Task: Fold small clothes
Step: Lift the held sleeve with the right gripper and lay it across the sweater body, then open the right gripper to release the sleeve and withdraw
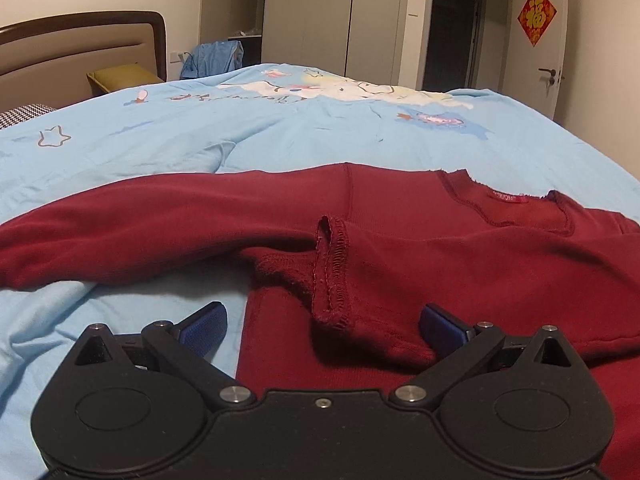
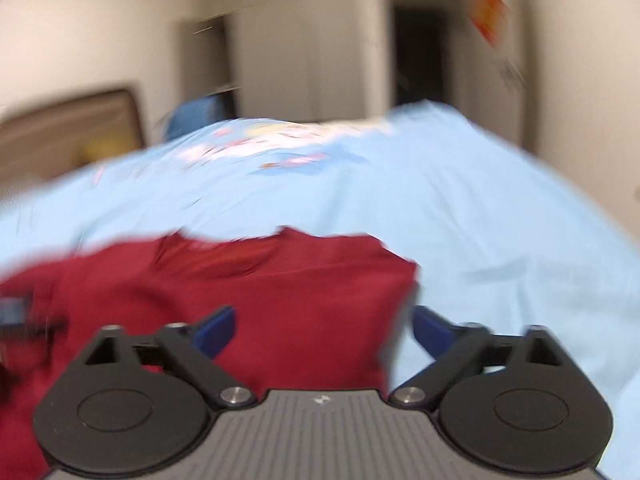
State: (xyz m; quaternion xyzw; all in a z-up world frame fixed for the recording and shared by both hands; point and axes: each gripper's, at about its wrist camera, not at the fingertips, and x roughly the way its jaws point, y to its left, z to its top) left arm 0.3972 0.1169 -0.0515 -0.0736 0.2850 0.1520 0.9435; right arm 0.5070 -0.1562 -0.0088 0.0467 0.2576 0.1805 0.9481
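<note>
Left gripper sits low at the bottom of its frame, jaws spread wide, gripping nothing. Between its blue pads lies the dark red sweater, spread flat on the light blue bed cover. One sleeve stretches off to the left of the frame; its cuff is folded back over the body, seam stitching showing, just ahead of the jaws. The neckline with its red label sits right of centre.

Over to the right wrist view, heavily blurred. Right gripper is wide open too, nothing held, straddling the sweater's right edge: one pad above red fabric, the other above the cover.

Far back, upper middle of the left view, an open wardrobe shows shelves; what is on them is too small to tell. Blue cloth hangs before it.
</note>
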